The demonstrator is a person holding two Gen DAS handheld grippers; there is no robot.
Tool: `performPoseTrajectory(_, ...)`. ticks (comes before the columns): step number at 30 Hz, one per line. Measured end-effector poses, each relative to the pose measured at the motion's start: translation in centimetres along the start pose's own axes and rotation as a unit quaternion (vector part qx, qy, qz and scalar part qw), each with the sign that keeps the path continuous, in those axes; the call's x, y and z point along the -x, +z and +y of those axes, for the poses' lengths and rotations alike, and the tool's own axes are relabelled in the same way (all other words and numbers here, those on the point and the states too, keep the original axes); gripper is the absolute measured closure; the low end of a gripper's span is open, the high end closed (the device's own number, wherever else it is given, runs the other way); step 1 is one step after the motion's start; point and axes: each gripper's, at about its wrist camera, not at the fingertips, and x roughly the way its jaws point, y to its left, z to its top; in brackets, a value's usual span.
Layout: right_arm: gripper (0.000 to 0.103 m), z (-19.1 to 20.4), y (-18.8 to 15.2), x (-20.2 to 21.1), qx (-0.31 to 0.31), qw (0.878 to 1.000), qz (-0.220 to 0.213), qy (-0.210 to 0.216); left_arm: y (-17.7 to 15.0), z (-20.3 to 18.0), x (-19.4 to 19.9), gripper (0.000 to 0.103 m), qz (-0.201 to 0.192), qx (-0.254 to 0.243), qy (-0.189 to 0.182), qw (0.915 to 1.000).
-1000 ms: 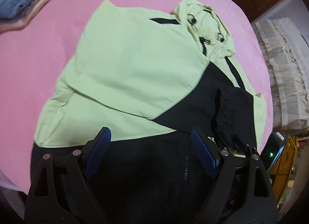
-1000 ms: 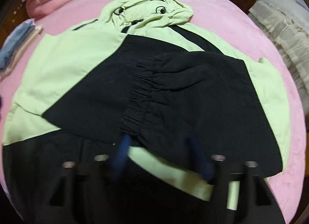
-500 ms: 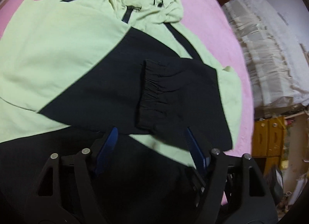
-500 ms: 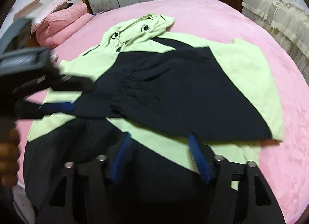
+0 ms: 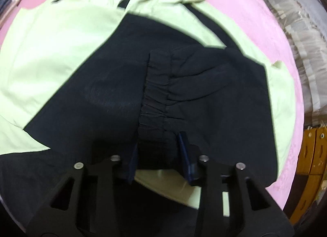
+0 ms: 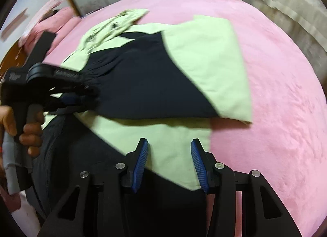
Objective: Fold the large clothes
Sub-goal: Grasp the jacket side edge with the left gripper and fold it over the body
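Left gripper [image 5: 158,151] jaws have just been closing; the jacket's [image 5: 61,56] black elastic cuff [image 5: 155,102] is straddled, grip unconfirmed. Right gripper [image 6: 168,162] is also closing, unclenched over the green hem, nothing held.

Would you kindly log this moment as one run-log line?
stage: sleeve fold | left gripper: closing, fingers straddling black sleeve cuff | right gripper: closing, nothing between fingers, over jacket hem | surface: pink bed

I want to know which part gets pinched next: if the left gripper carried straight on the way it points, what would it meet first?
Most likely the black elastic cuff of the folded-in sleeve: it already lies between the left gripper fingers, which have just been closing.
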Motion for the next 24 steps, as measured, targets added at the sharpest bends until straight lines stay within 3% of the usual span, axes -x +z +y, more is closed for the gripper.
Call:
performPoseTrajectory(5,0.053,-2.7,0.6,-1.0,-0.047,0.999,0.01,0.002,-0.1,-3.7,4.3,0.079,-0.111,-0.031,-0.029,0.9929)
performPoseTrajectory(9,0.053,-3.4,1.8,-2.1,-0.035,0.999,0.0,-0.011,2.4,-7.7,8.5,0.081,-0.18,-0.065,-0.074,0.9787)
performPoseTrajectory(12,0.053,-3.5,3.1,-2.7,-0.03,0.999,-0.017,-0.013,6.3,-9.5,13.0,0.081,-0.225,-0.074,-0.112,0.9651)
performPoseTrajectory(15,0.053,-2.9,3.9,-2.8,-0.005,0.999,-0.028,-0.023,9.5,-9.6,18.8,0.081,-0.291,-0.07,-0.143,0.9433)
performPoseTrajectory(20,0.052,-1.9,4.9,-3.3,0.024,0.998,-0.043,-0.029,12.4,-6.4,24.8,0.081,-0.371,-0.059,-0.109,0.9202)
performPoseTrajectory(24,0.052,-0.7,5.8,-3.4,0.043,0.997,-0.049,-0.043,12.7,-2.1,25.8,0.081,-0.384,-0.04,-0.048,0.9211)
